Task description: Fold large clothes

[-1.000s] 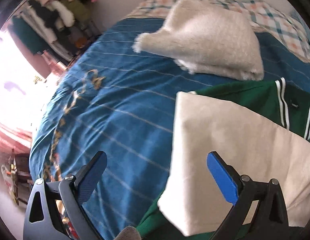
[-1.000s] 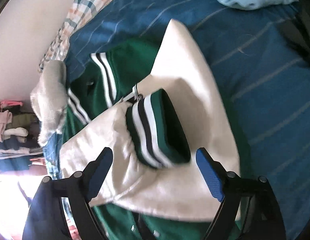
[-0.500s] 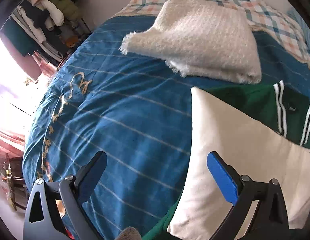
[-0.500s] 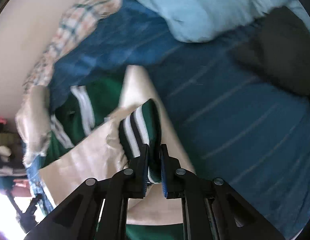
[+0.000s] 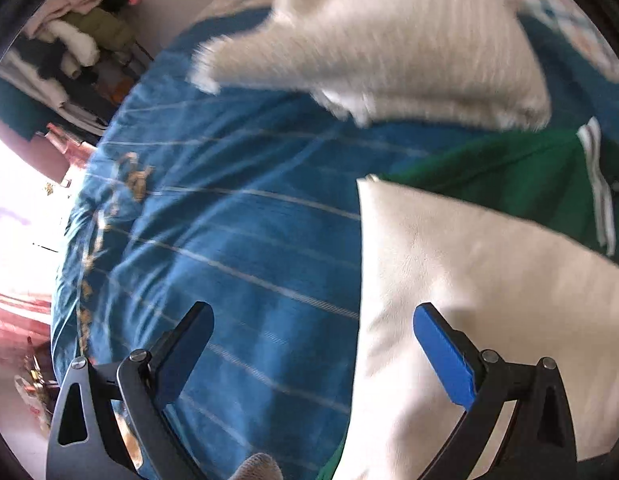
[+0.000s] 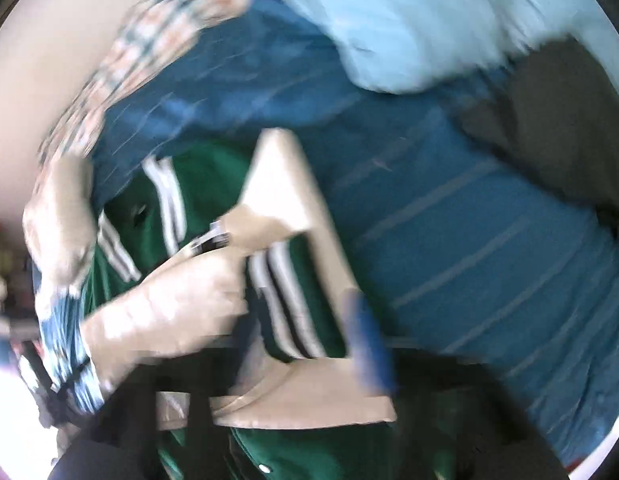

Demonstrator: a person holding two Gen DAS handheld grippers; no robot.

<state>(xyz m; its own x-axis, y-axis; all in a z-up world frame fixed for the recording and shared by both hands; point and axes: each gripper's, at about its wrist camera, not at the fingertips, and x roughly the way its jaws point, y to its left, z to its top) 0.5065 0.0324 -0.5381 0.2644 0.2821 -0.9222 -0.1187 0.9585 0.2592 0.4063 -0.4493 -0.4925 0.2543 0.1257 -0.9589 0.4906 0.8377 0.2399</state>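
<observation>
A green varsity jacket [image 5: 509, 172] with cream sleeves lies on the blue striped bedspread [image 5: 229, 220]. My left gripper [image 5: 313, 316] hangs open over the edge of one cream sleeve [image 5: 489, 280], its right finger above the sleeve and its left finger above the bedspread, with nothing held. The right wrist view is blurred. There the striped green cuff [image 6: 293, 304] lies folded onto the cream sleeve [image 6: 285, 184]. My right gripper [image 6: 305, 340] is just above it with its jaws opening. The cuff sits between them and the pads do not press on it.
A fluffy white blanket [image 5: 389, 40] lies beyond the jacket near a plaid sheet [image 6: 149, 48]. A pale blue cloth [image 6: 409, 12] and a dark grey item [image 6: 557, 120] lie at the far side. Piled clothes [image 5: 69, 52] stand beside the bed.
My right gripper closed on the striped cuff half a second ago and has now opened again and lifted. My left gripper stayed open and drifted lower over the sleeve edge.
</observation>
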